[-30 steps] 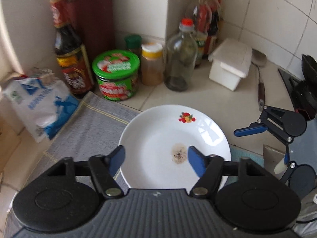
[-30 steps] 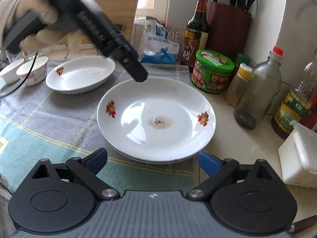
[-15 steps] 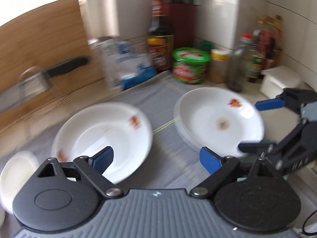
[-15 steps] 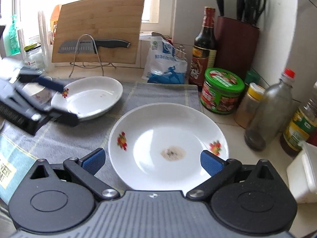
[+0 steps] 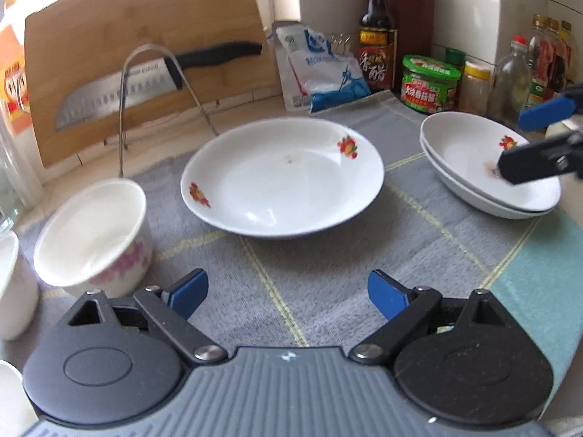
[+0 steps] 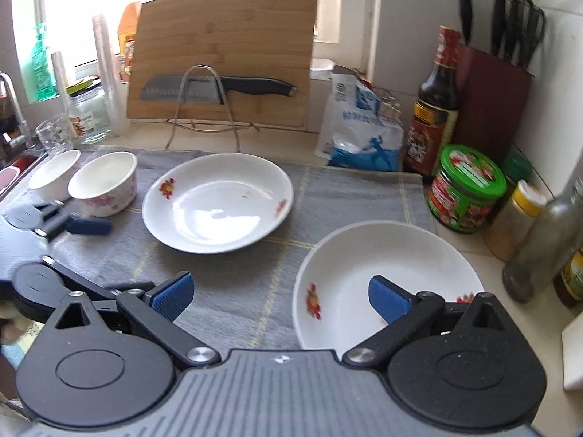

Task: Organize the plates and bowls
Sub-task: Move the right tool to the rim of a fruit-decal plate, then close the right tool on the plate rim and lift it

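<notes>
Left wrist view: left gripper wide open, nothing held, hovering low over grey cloth. Single plate dead ahead, middle of cloth, small speck of dirt inside. Flowered bowl near left, just beside a second bowl cut off at the edge. Stack of two plates far right, right gripper's blue-tipped fingers over its right rim; contact not clear. Cutting board and knife on rack at back.

Right wrist view: right gripper wide open, empty, right finger above the inside of plate stack, left finger over cloth. Single plate centre, both bowls far left, touching or nearly. Left gripper low at left, near the flowered bowl. Green-lid jar, soy bottle, glass bottle crowded just right of the stack.

Risks: single plate shallow and glossy, rim pinch likely to slip or tip, worse if grabbed from one side only. Plate dragged instead of lifted could bunch the cloth and shift the bowls. Swing toward stack could knock the glass bottle or jar, both close. Both grippers converging on the same plates could collide. Hard set-down on the stack could chip.
</notes>
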A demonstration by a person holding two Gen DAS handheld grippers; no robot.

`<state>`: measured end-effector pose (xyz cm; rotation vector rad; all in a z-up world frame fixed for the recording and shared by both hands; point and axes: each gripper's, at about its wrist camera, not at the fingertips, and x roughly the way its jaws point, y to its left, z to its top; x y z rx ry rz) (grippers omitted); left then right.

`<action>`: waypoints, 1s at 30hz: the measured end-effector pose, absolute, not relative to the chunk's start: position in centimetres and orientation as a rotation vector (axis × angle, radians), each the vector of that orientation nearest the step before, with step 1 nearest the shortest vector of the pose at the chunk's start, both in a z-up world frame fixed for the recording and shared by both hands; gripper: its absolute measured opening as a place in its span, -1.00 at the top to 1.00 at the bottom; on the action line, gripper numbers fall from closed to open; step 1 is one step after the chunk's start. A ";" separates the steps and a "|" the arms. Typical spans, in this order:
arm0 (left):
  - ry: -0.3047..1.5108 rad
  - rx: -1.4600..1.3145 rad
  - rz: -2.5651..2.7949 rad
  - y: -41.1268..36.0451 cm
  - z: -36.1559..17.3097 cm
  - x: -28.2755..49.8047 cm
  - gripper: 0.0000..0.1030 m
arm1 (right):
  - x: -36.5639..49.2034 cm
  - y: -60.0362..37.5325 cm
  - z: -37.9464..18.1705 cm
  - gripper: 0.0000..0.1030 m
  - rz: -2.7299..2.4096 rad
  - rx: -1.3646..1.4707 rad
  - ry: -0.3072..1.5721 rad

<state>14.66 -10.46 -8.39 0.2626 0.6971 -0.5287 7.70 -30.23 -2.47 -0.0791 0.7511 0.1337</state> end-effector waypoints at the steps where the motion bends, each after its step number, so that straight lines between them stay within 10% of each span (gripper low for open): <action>1: 0.706 0.255 -0.528 -10.6 -8.7 14.8 -0.83 | 8.0 -30.2 -2.3 -1.00 0.141 -0.086 0.754; 30: 0.688 0.152 -0.440 -13.0 -10.6 18.6 -1.00 | 25.5 -29.7 -5.1 -1.00 0.561 -0.249 0.927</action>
